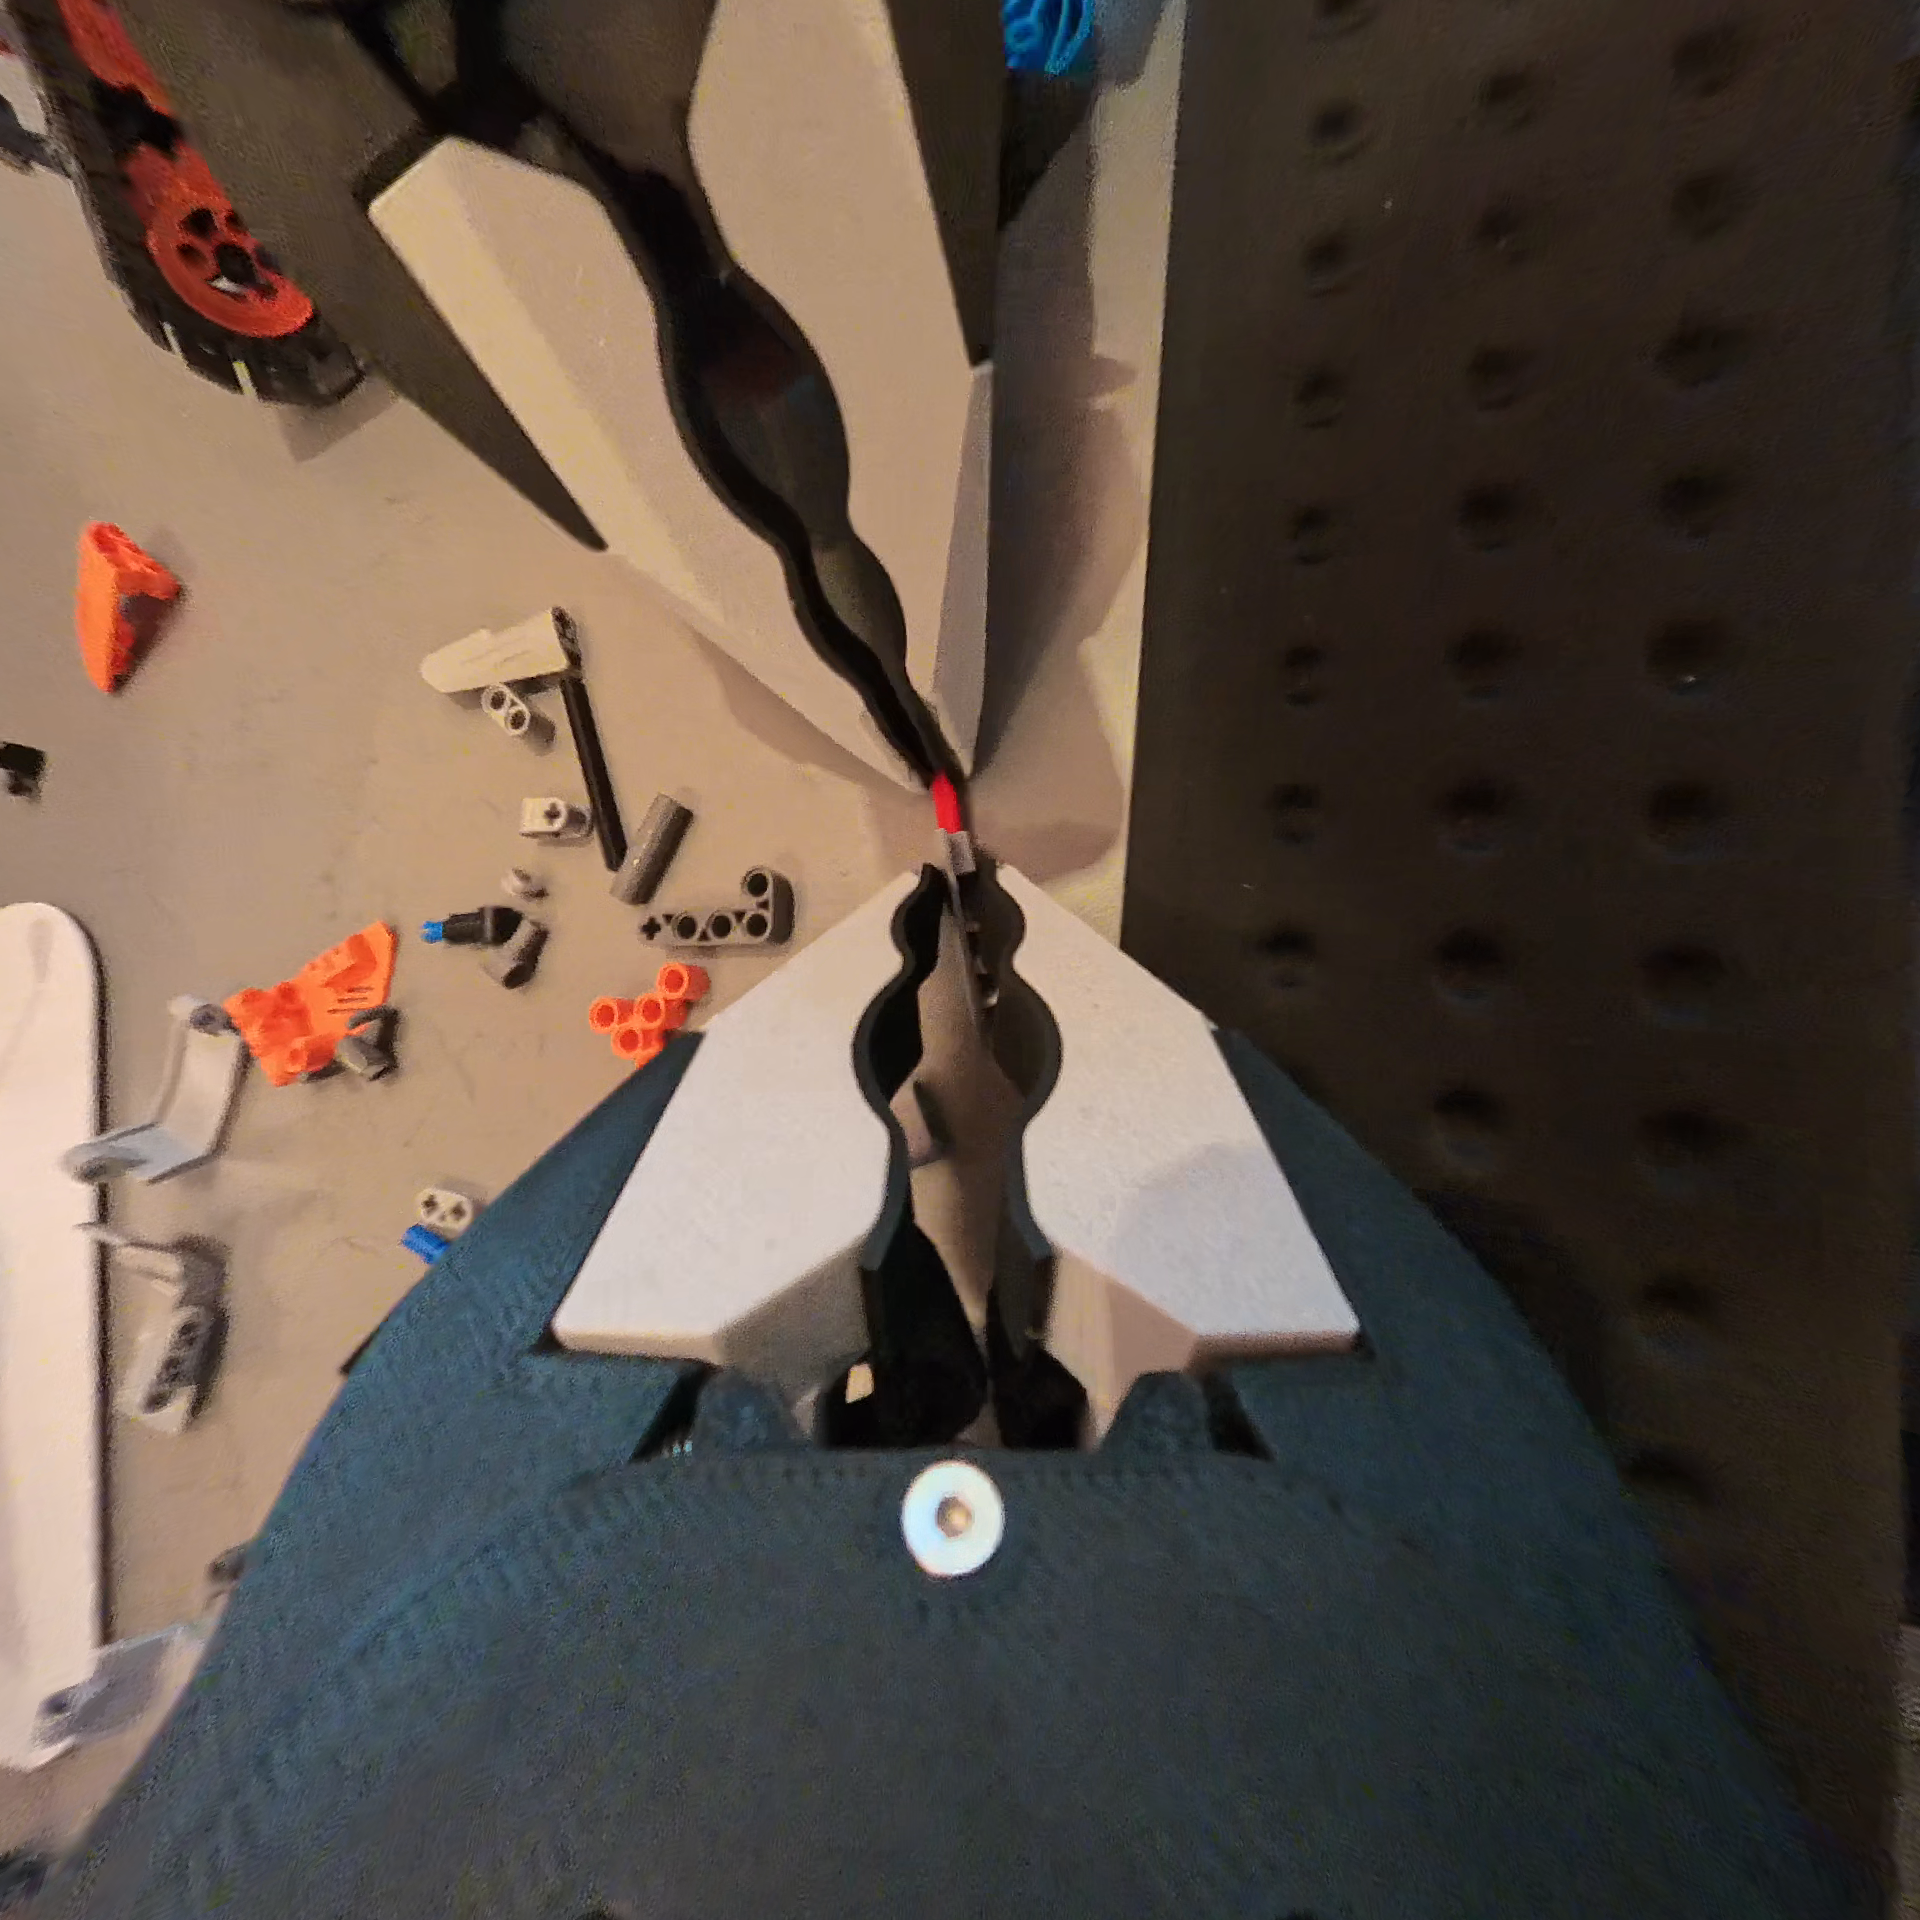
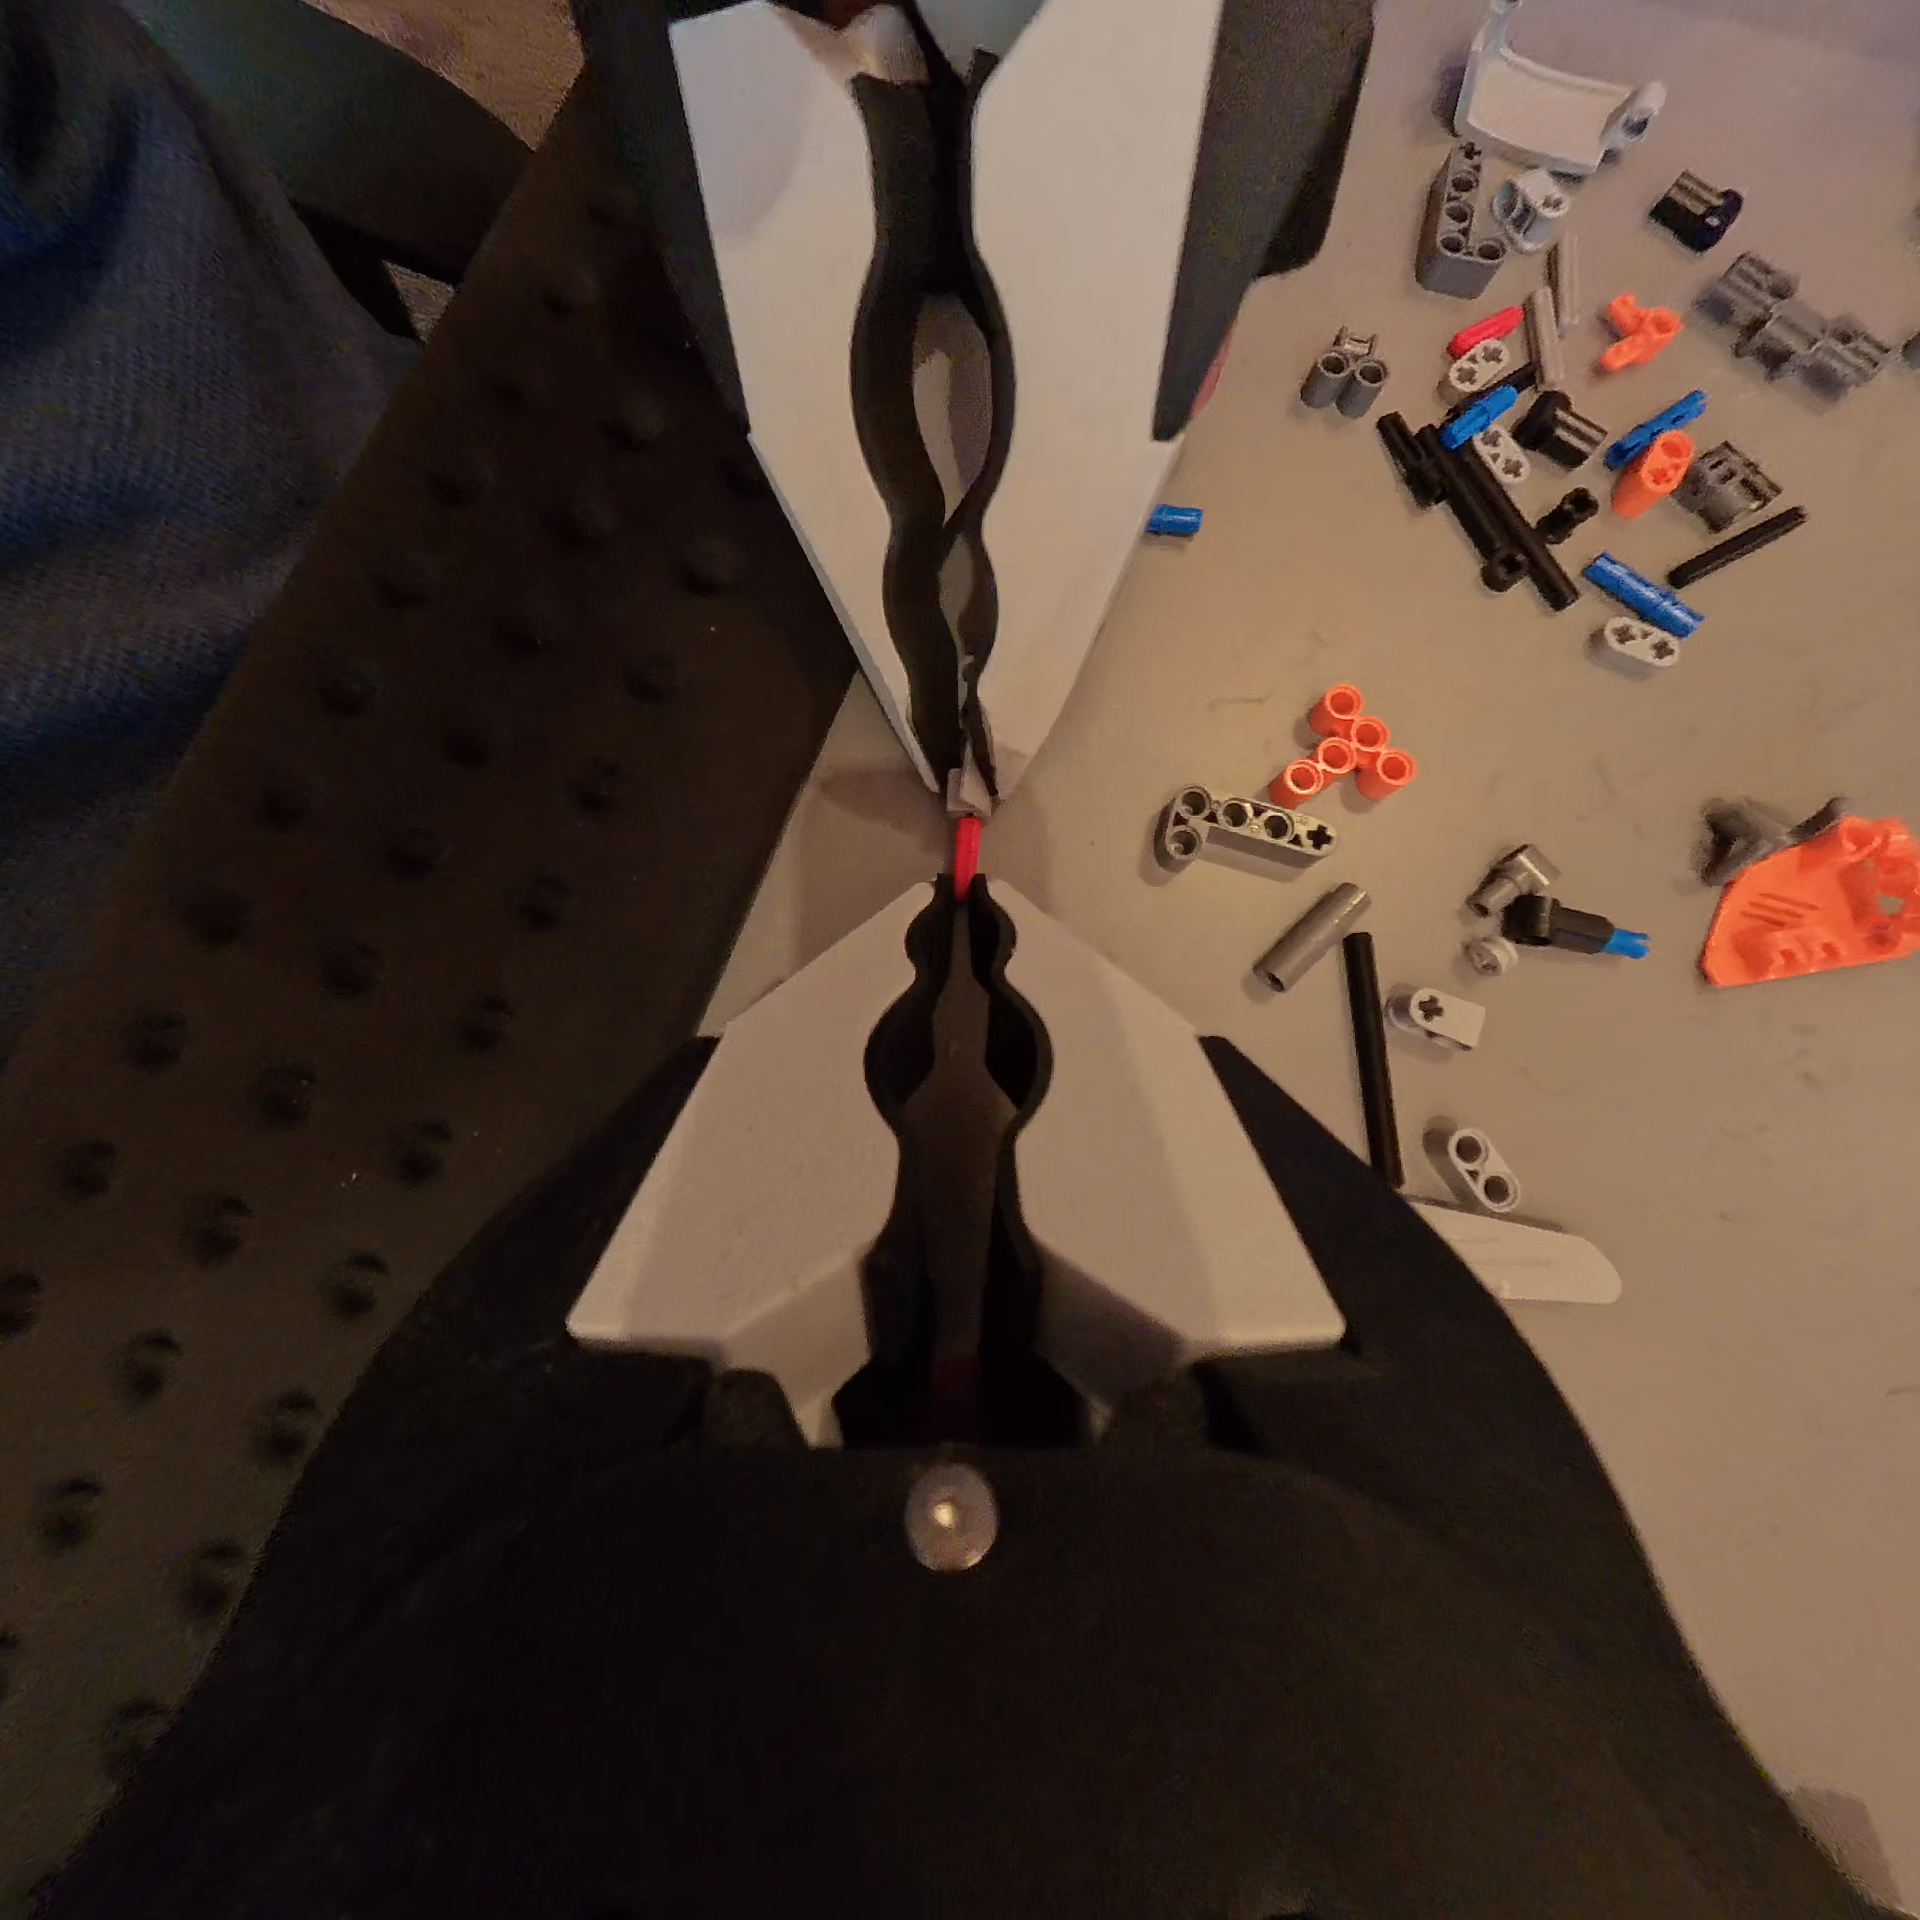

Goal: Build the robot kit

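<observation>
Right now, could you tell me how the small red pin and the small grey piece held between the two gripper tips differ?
The small red pin is bright red and rounded, pinched by the right gripper. The small grey piece is dull grey and blockier, pinched by the left gripper. In the right wrist view the red pin lies nearer the camera and the grey piece beyond it. Both are tiny, lined up end to end and apparently touching, above the tan tabletop.
</observation>
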`<state>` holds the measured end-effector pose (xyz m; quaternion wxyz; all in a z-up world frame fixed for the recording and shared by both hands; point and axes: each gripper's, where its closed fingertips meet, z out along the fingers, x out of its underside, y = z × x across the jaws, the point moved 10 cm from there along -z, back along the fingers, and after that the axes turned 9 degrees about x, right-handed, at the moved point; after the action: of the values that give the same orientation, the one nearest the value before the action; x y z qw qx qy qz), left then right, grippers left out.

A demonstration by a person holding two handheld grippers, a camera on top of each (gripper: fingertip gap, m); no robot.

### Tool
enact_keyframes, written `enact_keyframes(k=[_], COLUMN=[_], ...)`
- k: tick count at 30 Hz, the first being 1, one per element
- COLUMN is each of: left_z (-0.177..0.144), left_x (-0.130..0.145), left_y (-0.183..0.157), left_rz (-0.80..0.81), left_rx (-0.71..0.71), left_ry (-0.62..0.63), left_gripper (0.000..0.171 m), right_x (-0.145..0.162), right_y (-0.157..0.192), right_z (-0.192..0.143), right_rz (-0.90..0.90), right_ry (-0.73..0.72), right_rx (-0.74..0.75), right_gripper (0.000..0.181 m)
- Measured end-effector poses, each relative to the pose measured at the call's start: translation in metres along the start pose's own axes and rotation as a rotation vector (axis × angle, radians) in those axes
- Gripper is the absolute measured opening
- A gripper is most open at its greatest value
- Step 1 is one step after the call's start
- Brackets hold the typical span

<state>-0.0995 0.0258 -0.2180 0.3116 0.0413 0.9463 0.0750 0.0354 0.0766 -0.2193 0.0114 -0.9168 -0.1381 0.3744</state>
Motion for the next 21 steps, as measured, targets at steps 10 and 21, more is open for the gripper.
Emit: enact_keyframes(k=[10,21], left_z=[0.003,0.005], left_x=[-0.008,-0.007], left_y=[-0.014,-0.018], left_rz=[0.198,0.267], left_rx=[-0.157,-0.229], left_ry=[0.129,0.155], left_gripper=[0.005,0.005], right_x=[-0.002,0.000], right_y=[-0.006,-0.011], right_z=[0.001,0.003], right_rz=[0.086,0.169], right_ry=[0.030,0.022], right_rx=[-0.050,-0.084], right_gripper=[0.000,0.000])
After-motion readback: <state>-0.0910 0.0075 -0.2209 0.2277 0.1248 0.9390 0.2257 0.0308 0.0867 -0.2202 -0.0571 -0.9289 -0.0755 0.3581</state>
